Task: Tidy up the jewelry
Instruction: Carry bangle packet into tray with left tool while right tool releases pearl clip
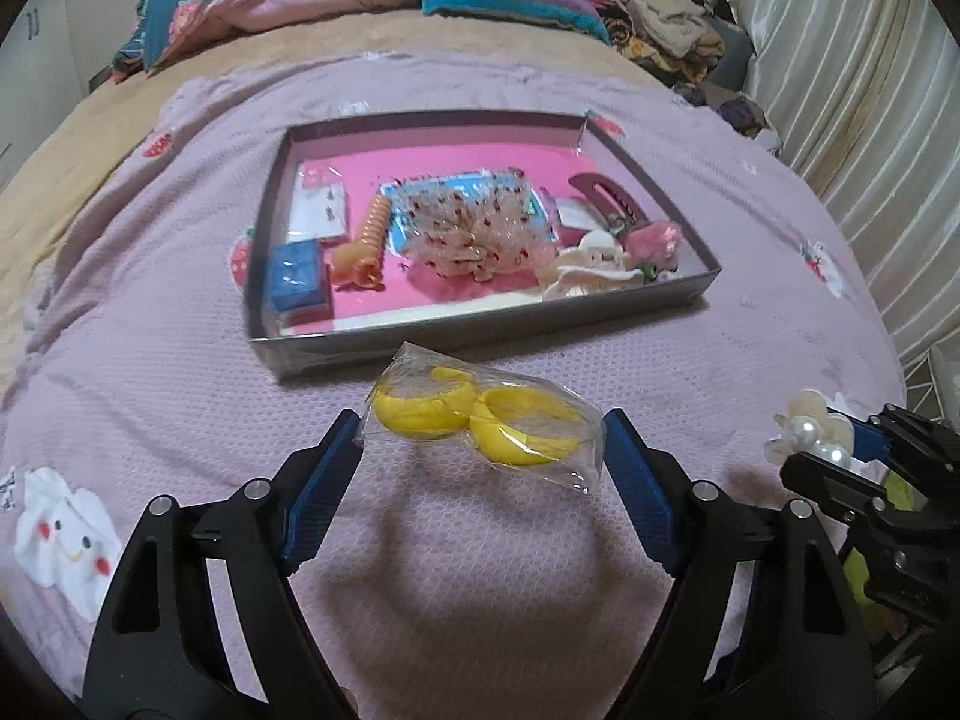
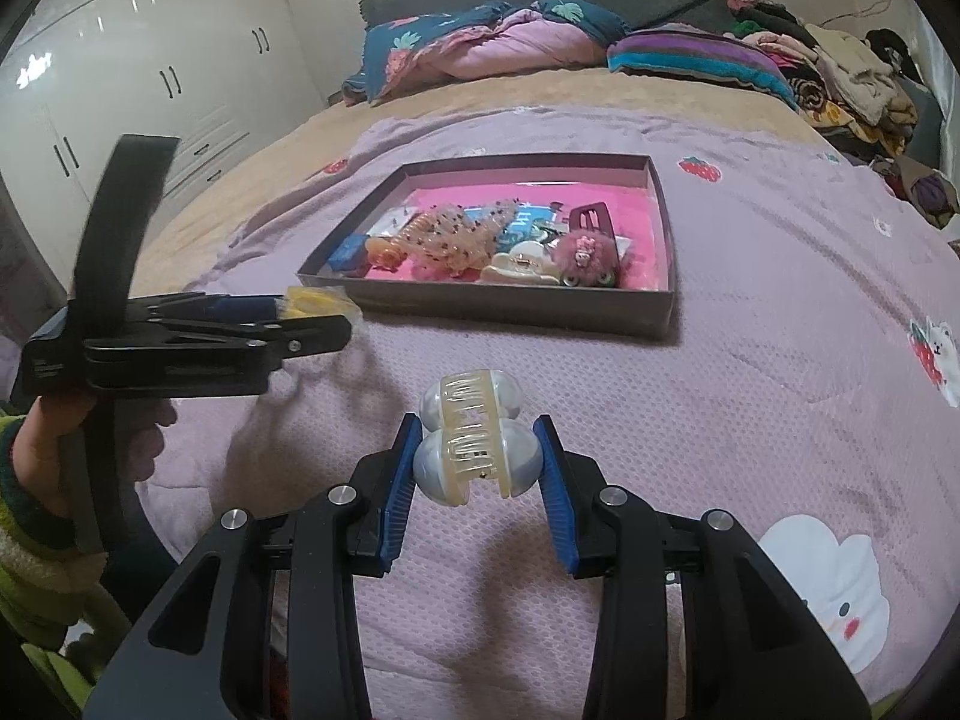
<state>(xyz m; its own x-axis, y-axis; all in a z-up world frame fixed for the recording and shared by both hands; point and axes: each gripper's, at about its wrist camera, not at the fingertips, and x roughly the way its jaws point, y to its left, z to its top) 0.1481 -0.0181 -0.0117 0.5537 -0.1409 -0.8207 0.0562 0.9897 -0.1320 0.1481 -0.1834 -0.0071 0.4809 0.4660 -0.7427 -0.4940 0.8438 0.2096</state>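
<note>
My left gripper [image 1: 483,438] is shut on a clear plastic bag of yellow hoop earrings [image 1: 480,423], held above the purple bedspread just short of the tray [image 1: 480,336]. My right gripper [image 2: 477,456] is shut on a pearl hair claw clip [image 2: 474,444], held above the bed in front of the tray [image 2: 528,315]. The dark tray with a pink floor holds a blue box [image 1: 295,279], an orange spiral hair tie [image 1: 366,240], a dotted scrunchie [image 1: 474,228], a white claw clip [image 1: 585,270], a maroon clip [image 1: 606,198] and a pink flower piece [image 1: 657,243]. The right gripper with its clip shows at the right edge of the left wrist view [image 1: 816,438]; the left gripper shows at the left of the right wrist view [image 2: 312,312].
The purple bedspread [image 2: 780,360] has strawberry and bear prints. Folded quilts [image 2: 480,42] and a clothes pile [image 2: 840,78] lie at the far end of the bed. White wardrobes [image 2: 120,90] stand to the left, a curtain [image 1: 870,120] to the right.
</note>
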